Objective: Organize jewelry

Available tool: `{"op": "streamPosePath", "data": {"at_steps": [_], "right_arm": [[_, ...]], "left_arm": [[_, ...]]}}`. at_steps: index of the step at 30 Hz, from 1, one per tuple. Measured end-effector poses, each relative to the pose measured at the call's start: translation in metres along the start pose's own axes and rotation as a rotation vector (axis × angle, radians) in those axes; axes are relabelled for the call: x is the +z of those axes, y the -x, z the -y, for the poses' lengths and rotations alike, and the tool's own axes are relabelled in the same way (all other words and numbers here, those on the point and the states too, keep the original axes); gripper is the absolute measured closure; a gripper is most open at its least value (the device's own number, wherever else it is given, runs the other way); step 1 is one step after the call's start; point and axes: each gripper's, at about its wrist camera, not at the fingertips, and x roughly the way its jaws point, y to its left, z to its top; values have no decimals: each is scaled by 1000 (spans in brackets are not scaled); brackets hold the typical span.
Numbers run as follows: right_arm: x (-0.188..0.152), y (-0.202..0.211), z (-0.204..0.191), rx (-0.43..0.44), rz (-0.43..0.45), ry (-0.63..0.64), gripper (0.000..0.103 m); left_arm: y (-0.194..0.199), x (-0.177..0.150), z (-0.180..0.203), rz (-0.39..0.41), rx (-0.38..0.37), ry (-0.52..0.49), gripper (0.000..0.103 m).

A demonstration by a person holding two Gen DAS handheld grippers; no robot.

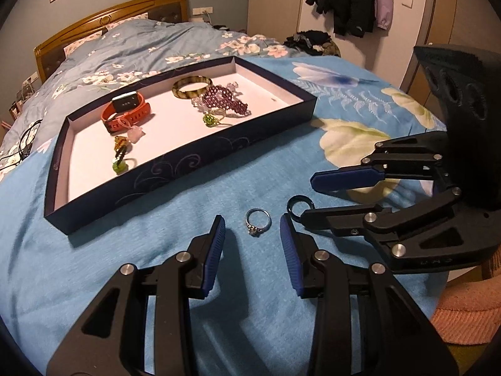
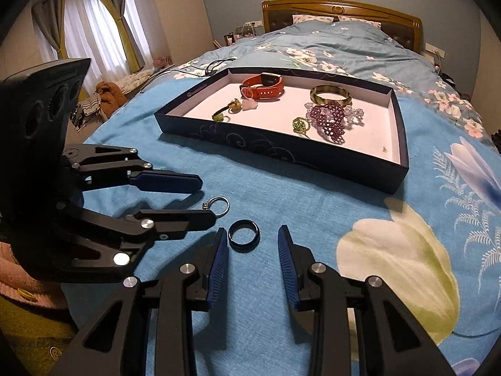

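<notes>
— Where do the two loose rings sit?

— On the blue bedspread near the foot edge of the bed, short of the navy tray. The silver stone ring lies flat just ahead of my left gripper, centred between its fingers, which are apart.

— And the right?

— My right gripper, fingers also apart, straddles the black ring, which lies nearer its left finger. I'd judge each side takes its own ring.

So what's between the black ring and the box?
Nothing, just bare blue blanket between the black ring and the jewelry box, clearest in the right wrist view.
</notes>
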Motion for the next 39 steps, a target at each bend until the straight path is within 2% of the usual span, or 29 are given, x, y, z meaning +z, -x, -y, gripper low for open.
{"op": "streamPosePath", "data": {"at_steps": [3, 12, 20, 39], "right_arm": [[-1, 1, 0, 1, 2, -3, 72], [-1, 1, -2, 10, 6, -3, 72], [0, -1, -5, 11, 7, -2, 72], [2, -5, -11, -13, 7, 19, 71]], "left_arm": [[-3, 2, 1, -10, 5, -5, 68], [-4, 2, -3, -10, 4, 16, 85], [-2, 1, -5, -2, 1, 35, 93], [7, -7, -15, 4, -5, 82, 95]]}}
